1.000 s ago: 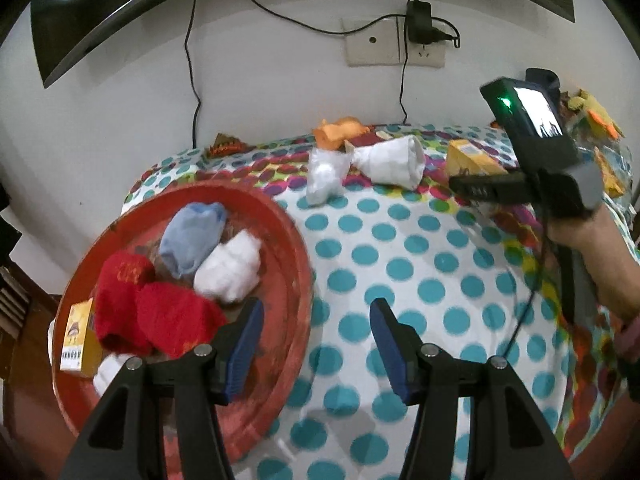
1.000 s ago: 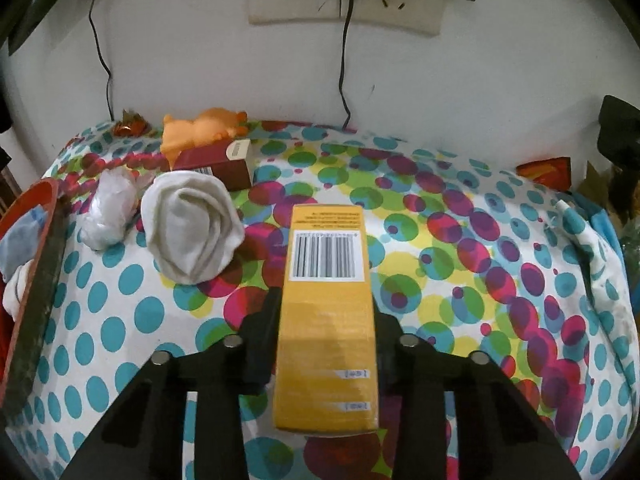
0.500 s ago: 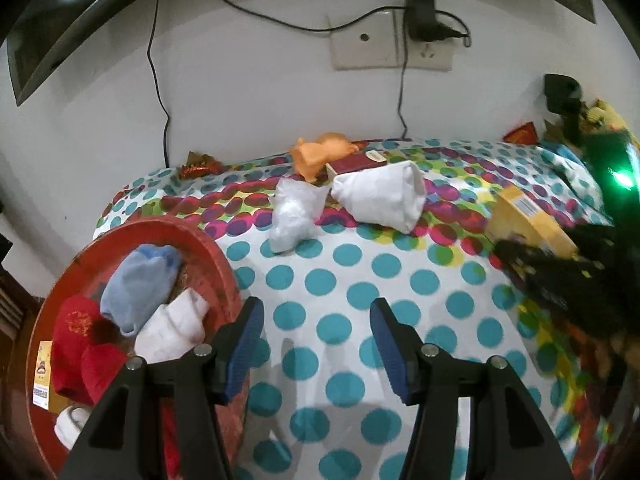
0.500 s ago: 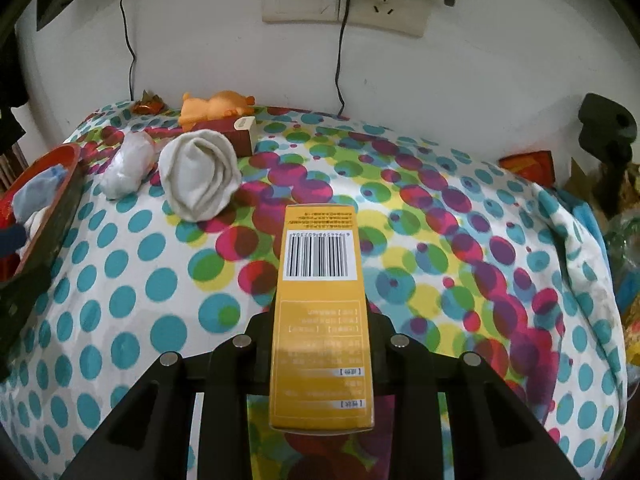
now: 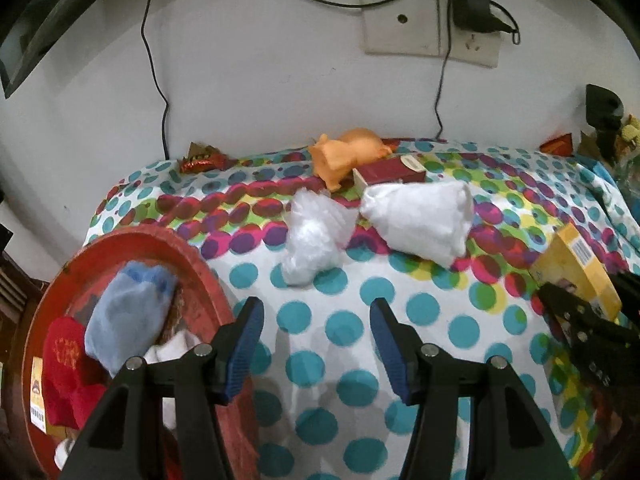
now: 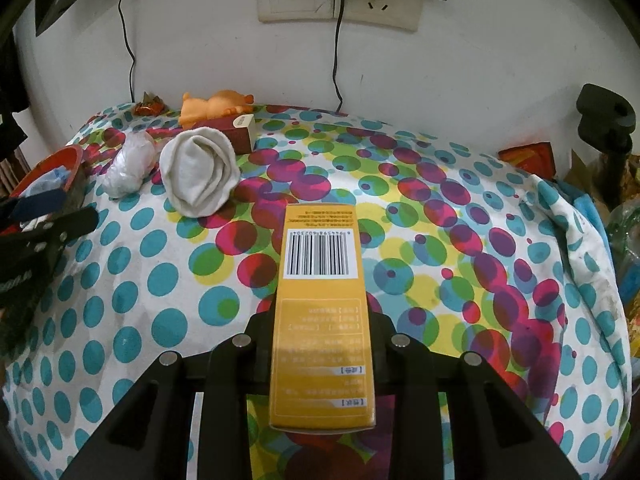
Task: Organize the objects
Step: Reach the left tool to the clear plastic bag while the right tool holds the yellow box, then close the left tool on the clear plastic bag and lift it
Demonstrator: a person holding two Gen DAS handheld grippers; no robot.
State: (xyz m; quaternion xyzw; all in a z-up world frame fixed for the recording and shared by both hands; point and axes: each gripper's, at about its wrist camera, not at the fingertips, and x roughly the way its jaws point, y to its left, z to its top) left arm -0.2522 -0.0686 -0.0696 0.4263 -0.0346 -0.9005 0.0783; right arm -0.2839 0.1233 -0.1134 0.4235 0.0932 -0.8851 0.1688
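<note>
My right gripper (image 6: 322, 320) is shut on a yellow box with a barcode (image 6: 322, 280), held above the polka-dot tablecloth; the box also shows at the right of the left wrist view (image 5: 576, 268). My left gripper (image 5: 316, 336) is open and empty, over the cloth beside the red tray's rim (image 5: 208, 276). The tray holds a pale blue sock (image 5: 128, 312), red socks (image 5: 68, 364), a white sock and a small yellow box. A rolled white sock (image 5: 424, 216) (image 6: 200, 172) and a clear plastic bundle (image 5: 316, 236) (image 6: 130, 168) lie ahead on the cloth.
An orange toy (image 5: 348, 156) and a dark red box (image 5: 390, 172) sit at the back by the wall. A foil wrapper (image 5: 200, 162) lies at the back left. Wall sockets with cables (image 5: 436, 28) hang above. Clutter stands off the table's right edge (image 6: 604, 128).
My left gripper has swung right, away from over the tray toward the white sock and plastic bundle. My right gripper has drawn back a little with the yellow box, still shut on it.
</note>
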